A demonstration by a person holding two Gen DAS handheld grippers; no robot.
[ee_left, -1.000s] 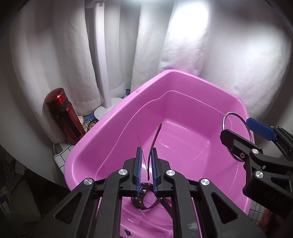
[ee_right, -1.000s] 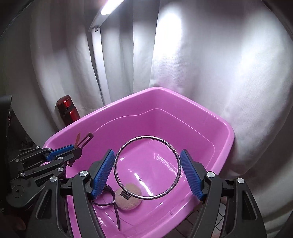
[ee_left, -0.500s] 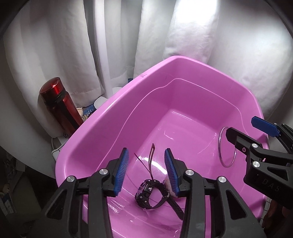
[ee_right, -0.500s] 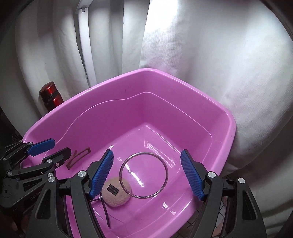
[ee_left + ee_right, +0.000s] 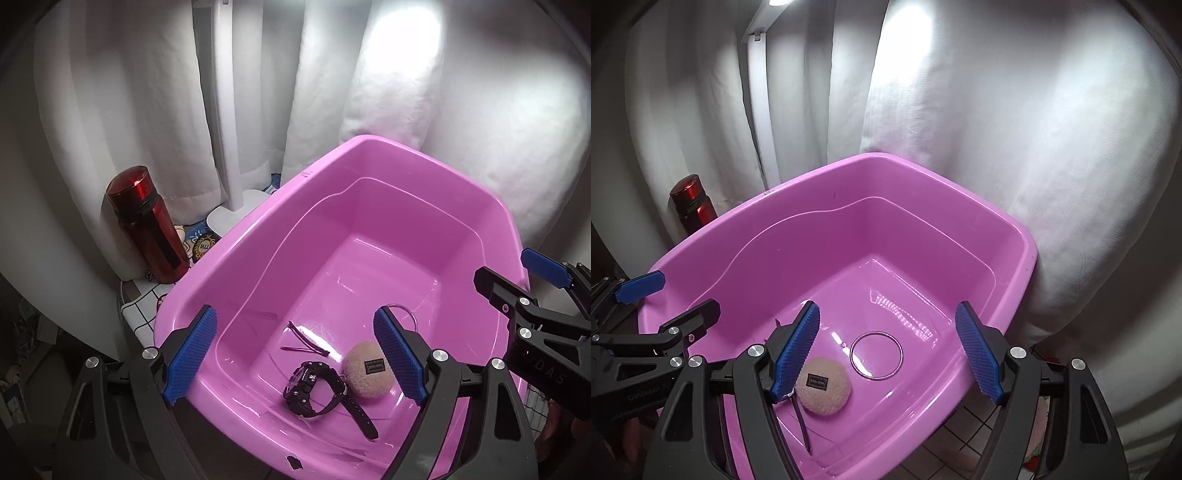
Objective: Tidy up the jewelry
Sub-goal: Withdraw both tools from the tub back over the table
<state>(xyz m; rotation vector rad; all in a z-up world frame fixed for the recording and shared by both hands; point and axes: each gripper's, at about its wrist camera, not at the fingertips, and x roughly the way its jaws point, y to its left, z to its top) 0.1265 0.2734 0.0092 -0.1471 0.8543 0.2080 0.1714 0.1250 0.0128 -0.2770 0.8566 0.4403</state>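
A pink plastic tub holds the jewelry. On its floor lie a thin hair clip, a black wristwatch, a round beige puff with a black label and a silver bangle, partly hidden in the left wrist view. My left gripper is open and empty above the tub's near-left side. My right gripper is open and empty above the bangle. Each gripper shows in the other's view.
A red bottle stands left of the tub beside a white lamp base. White curtains hang close behind the tub. A checked cloth covers the surface under the tub.
My left gripper opened and let the hair clip drop into the tub. My right gripper released the bangle, which now lies on the tub floor. Both grippers have risen.
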